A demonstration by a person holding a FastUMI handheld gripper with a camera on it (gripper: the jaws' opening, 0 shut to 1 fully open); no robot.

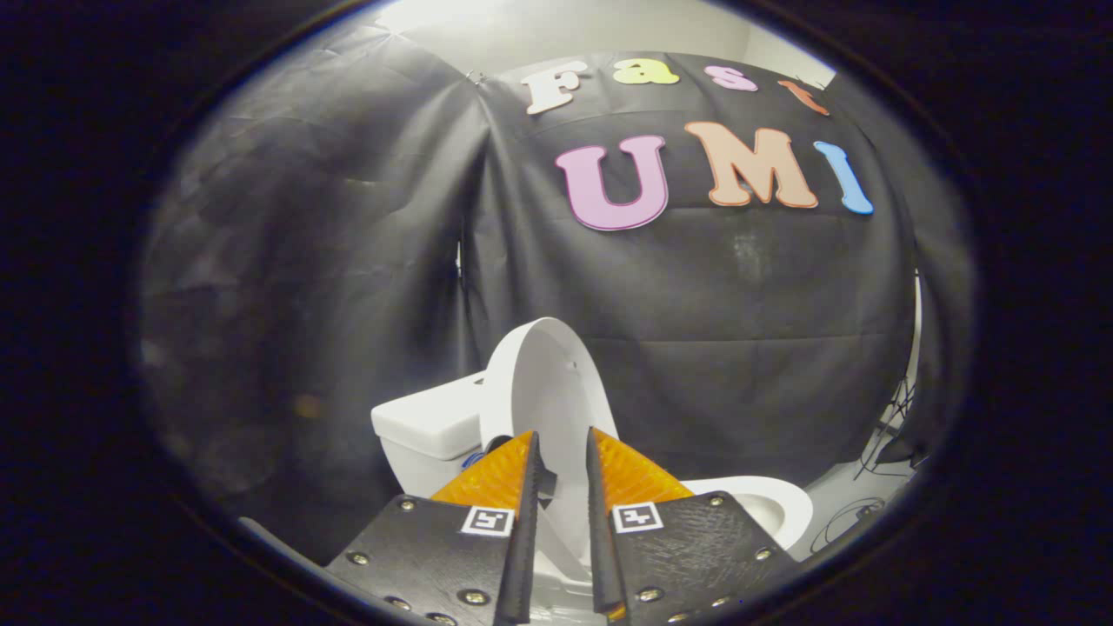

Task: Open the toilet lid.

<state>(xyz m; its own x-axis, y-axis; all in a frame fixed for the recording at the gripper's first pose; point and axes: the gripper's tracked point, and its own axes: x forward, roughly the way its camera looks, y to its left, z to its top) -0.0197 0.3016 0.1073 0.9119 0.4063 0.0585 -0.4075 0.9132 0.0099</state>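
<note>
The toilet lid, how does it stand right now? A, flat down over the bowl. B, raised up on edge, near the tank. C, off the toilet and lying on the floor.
B: the toilet lid stands raised beside the tank, with the bowl uncovered; the tongs sit just before the lid, a narrow gap between the fingers.

One toilet [765, 509], one raised lid [543, 382], one tank [426, 426], one tool [563, 448], two fingers [500, 474].

Claw [563, 452]: textured black plates (brass screws), square coded markers.
</note>
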